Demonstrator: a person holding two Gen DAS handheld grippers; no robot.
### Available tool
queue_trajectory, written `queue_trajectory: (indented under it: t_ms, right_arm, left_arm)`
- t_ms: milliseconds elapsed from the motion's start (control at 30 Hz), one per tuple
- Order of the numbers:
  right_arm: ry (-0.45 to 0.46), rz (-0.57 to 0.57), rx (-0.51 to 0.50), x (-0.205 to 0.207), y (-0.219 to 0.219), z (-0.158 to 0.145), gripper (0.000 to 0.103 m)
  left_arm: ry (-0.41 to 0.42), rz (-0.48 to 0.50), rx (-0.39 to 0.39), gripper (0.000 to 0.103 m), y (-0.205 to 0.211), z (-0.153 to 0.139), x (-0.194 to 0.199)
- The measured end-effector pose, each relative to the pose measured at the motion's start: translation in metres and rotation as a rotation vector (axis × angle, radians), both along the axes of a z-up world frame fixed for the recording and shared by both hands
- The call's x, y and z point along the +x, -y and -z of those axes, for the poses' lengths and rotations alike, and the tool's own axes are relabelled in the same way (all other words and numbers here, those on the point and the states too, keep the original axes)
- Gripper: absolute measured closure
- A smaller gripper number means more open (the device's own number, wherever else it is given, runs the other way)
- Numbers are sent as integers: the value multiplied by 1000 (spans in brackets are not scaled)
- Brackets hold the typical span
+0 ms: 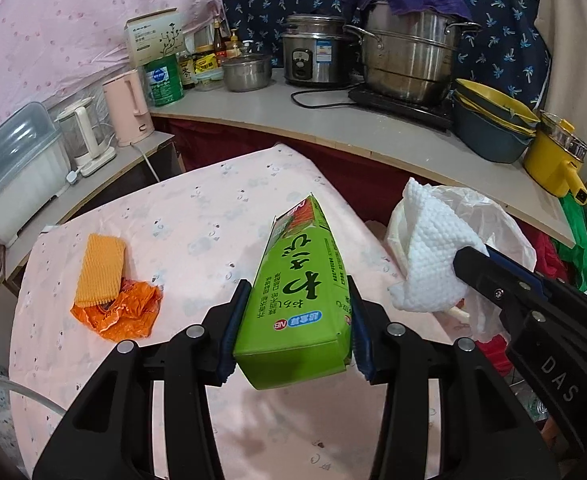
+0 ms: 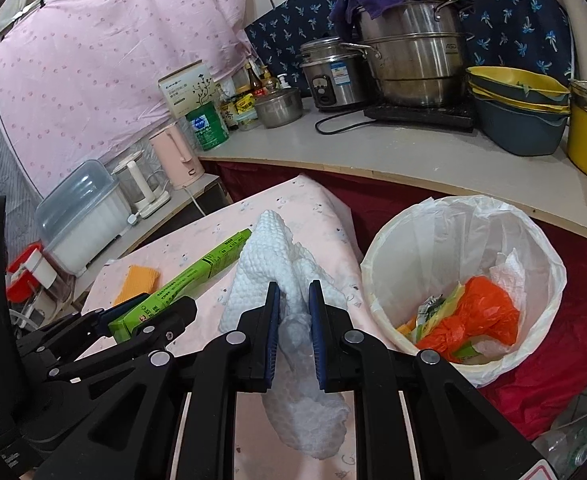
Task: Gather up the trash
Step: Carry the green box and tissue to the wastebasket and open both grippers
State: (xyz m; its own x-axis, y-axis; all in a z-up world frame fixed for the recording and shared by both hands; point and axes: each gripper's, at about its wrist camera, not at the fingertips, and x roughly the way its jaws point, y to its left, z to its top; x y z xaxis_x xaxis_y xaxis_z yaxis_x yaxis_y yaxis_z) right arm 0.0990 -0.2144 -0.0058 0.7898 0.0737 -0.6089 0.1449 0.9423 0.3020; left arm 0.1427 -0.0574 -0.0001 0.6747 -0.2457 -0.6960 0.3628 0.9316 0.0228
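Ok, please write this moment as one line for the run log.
left gripper: shut on green box | right gripper: shut on white paper towel | bin: part filled | on table: orange wrapper

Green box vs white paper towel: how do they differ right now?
The green box is rigid, printed cardboard; the white paper towel is soft, crumpled and plain. The box is clamped in the left gripper; the towel hangs from the right gripper, nearer the lined bin. Both are lifted off the pink tablecloth.
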Motion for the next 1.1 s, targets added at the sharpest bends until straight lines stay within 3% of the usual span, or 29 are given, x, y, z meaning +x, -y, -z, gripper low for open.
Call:
queue_trajectory:
  t_ms: [633,1100]
  right_arm:
    - [73,159,12,-30,84,-25,89]
    - [71,231,13,-32,131,-21,89]
  left_arm:
    - [59,154,16,60,93,-25,-21]
    - [36,248,8,60,142,-20,-18]
